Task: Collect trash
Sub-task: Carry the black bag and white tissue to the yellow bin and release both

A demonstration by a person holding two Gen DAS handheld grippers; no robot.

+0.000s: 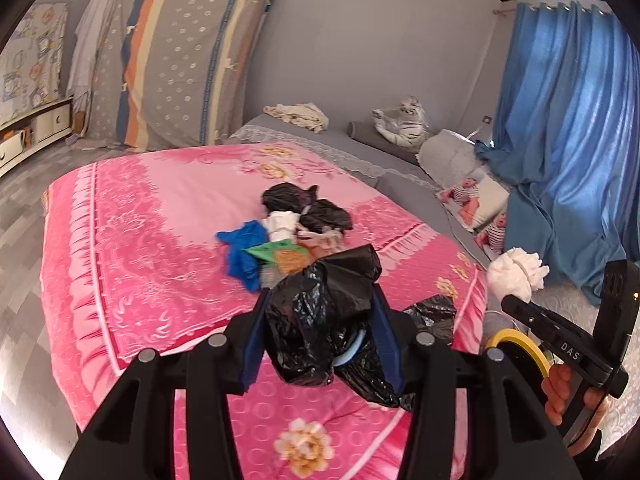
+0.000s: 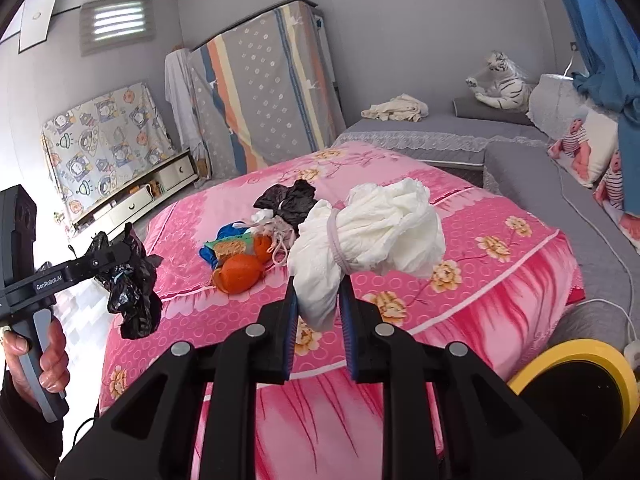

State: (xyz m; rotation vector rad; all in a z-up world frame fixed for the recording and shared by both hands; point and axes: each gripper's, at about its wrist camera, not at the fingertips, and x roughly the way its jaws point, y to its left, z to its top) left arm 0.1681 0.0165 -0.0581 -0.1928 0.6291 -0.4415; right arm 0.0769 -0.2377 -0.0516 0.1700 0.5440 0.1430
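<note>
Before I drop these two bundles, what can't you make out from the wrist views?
- Black bag, left view: its contents are hidden by the plastic; only a blue ring peeks out.
- White bundle, right view: its wrapped contents are hidden.
- Yellow-rimmed bin: cut off by the right view's edge, its inside dark.
- Trash pile on the bed: the items overlap, so no count.

Two black bags: one [image 1: 320,320] between the left fingers, one [image 1: 304,204] beyond them. One white bundle [image 2: 368,232] between the right fingers.

Yellow-rimmed bin [image 2: 576,364] cut off by frame edge & gripper body.
</note>
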